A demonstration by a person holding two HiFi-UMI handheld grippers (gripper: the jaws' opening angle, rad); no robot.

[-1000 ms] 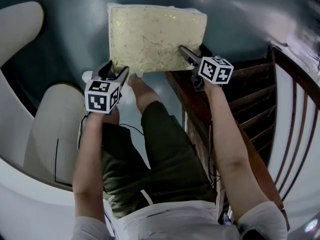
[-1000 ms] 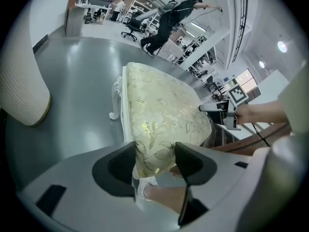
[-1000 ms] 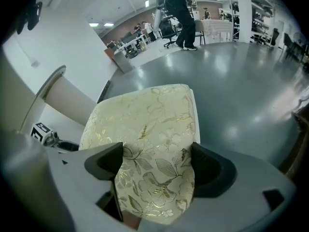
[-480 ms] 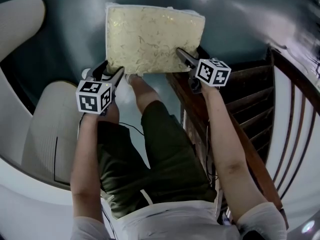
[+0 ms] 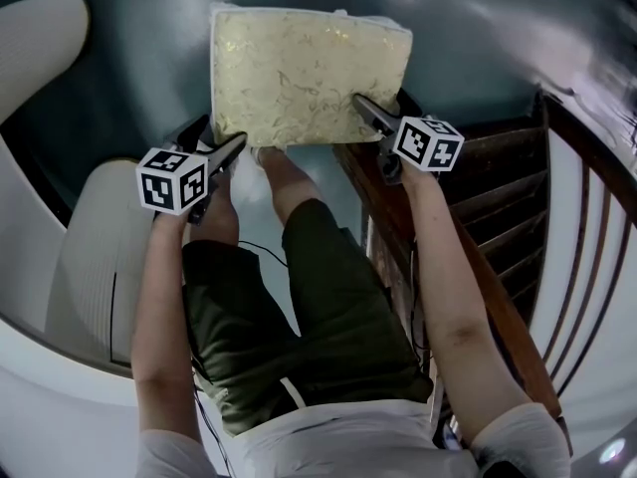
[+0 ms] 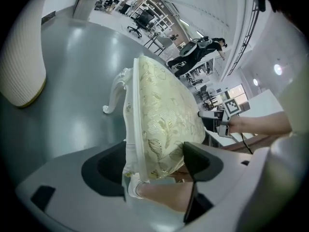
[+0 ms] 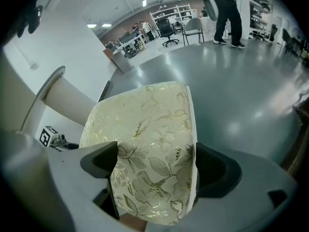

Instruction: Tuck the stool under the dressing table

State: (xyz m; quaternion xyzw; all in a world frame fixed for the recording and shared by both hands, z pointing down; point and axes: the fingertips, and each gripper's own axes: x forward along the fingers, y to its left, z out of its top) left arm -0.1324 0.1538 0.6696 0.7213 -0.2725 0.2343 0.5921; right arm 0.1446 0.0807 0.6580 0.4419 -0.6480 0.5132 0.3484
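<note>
I see the stool (image 5: 309, 73) standing on open grey floor (image 5: 149, 58), with a dark wooden frame (image 5: 498, 167) close on its right. My left claw (image 5: 224, 132) has just spread round the near-left corner, and my right claw (image 5: 373, 108) has just spread astride the near-right edge, neither pinching

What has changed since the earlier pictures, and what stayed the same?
The left gripper shifted left and rolled; both grippers' jaws have just been opening, the near corners of the cream floral cushioned stool between them. The right gripper and stool kept their places.

Left tool (image 5: 225, 130), right tool (image 5: 379, 104) angled down — jaws just opened, stool (image 5: 299, 68) between.
</note>
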